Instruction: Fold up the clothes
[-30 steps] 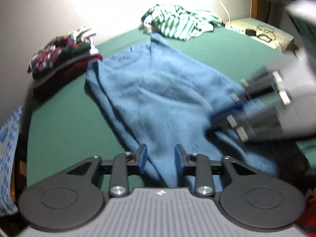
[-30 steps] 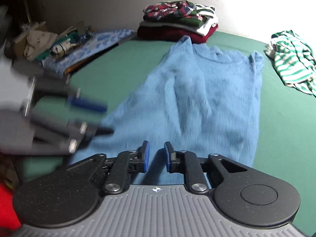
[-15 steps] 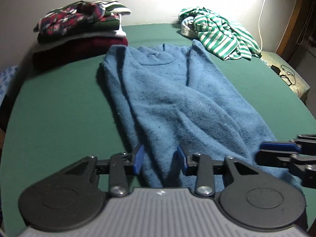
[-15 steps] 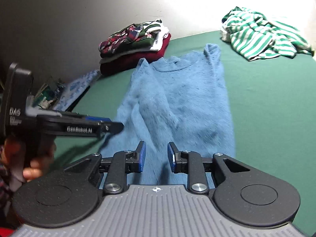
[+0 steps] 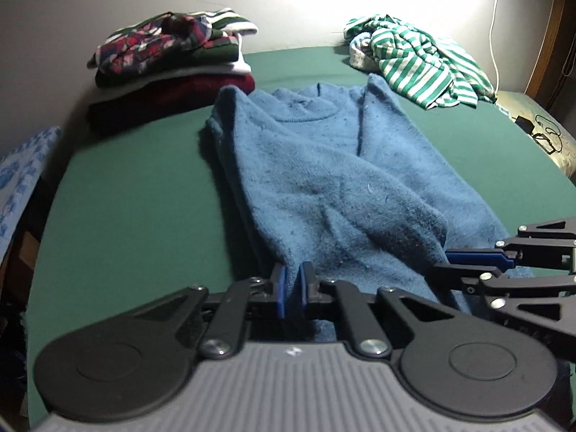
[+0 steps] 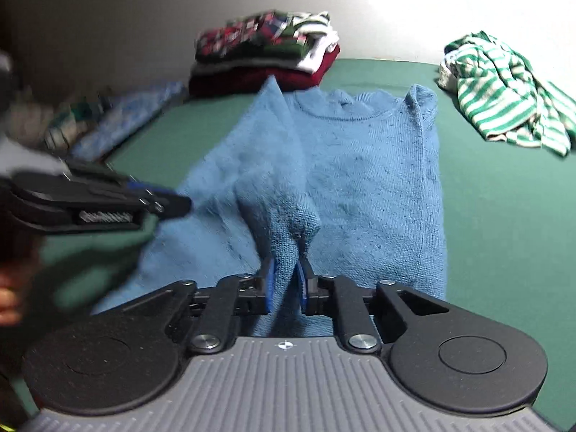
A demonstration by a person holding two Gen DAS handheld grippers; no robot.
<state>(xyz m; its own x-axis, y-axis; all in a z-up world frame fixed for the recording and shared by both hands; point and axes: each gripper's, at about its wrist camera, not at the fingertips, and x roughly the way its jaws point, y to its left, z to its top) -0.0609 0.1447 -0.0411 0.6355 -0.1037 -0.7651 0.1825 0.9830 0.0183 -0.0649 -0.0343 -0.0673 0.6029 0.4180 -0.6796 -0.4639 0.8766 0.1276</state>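
Both grippers clamped, side by side.
Left gripper has its jaws pinched nearly together; right gripper likewise, with the left one at its 9 o'clock.

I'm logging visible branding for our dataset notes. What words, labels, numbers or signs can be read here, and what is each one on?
White lettering on the side of the left gripper, seen from the right wrist view: too blurred to read.
Small white round mark on each gripper's grey body: a symbol, no letters.
Blue sweater, folded stack, striped shirt: no readable text.

No lettering is legible; the left hand-held gripper's print is blurred.
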